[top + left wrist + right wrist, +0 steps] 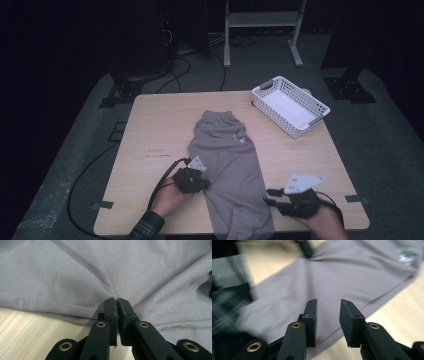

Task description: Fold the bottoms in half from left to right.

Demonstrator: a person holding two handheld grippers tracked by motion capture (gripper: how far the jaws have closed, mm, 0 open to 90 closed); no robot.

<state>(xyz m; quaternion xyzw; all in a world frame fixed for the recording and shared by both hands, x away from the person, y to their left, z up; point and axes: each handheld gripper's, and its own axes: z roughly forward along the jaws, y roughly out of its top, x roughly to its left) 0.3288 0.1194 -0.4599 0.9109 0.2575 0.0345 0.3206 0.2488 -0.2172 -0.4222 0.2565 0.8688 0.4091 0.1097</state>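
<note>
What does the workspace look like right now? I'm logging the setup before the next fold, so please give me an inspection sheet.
Surface: light wooden table, bare apart from the items below.
Job's things: grey shirt lying flat, its near end hanging over the table's near edge; small printed logo on it.
Clutter: white plastic basket at the far right corner, empty.
Grippers: left tool shut on the shirt's left edge, fabric puckered at the tips; right tool open, nothing between the pads, beside the shirt's right edge.
Cables: black cable trailing from the left tool over the table edge.
Surroundings: dark room, grey floor, metal stand beyond the table.
</note>
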